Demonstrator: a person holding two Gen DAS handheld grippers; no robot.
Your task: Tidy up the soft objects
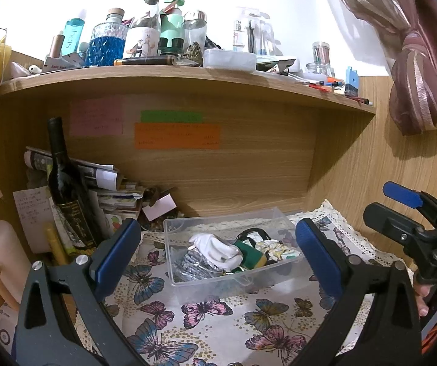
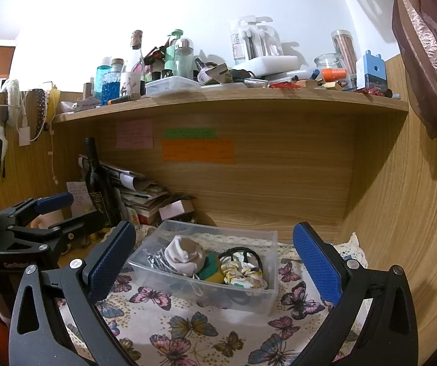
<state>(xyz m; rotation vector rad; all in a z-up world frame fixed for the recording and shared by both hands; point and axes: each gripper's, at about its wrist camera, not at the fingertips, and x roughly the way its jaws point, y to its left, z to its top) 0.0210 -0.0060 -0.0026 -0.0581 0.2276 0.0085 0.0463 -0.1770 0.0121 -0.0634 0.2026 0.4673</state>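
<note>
- The clear rectangular plastic box [image 2: 206,277] sits at centre frame in both views, resting on the butterfly-print cloth [image 2: 188,329] with lace edging.
- Inside it lie a balled white sock [image 2: 183,254] at the left, a green-and-yellow soft piece [image 2: 211,270] in the middle, and a crumpled floral fabric scrunchie [image 2: 243,271] at the right, all touching.
- My left gripper [image 1: 218,250] is spread wide, blue pads either side of the box, gripping nothing.
- My right gripper [image 2: 214,256] is equally wide apart and empty, framing the same box.
- Behind, at left, a dark glass wine bottle [image 1: 66,183] leans against stacked papers [image 1: 108,183].
- Above, a wooden shelf [image 1: 172,76] carries crowded bottles and jars.
</note>
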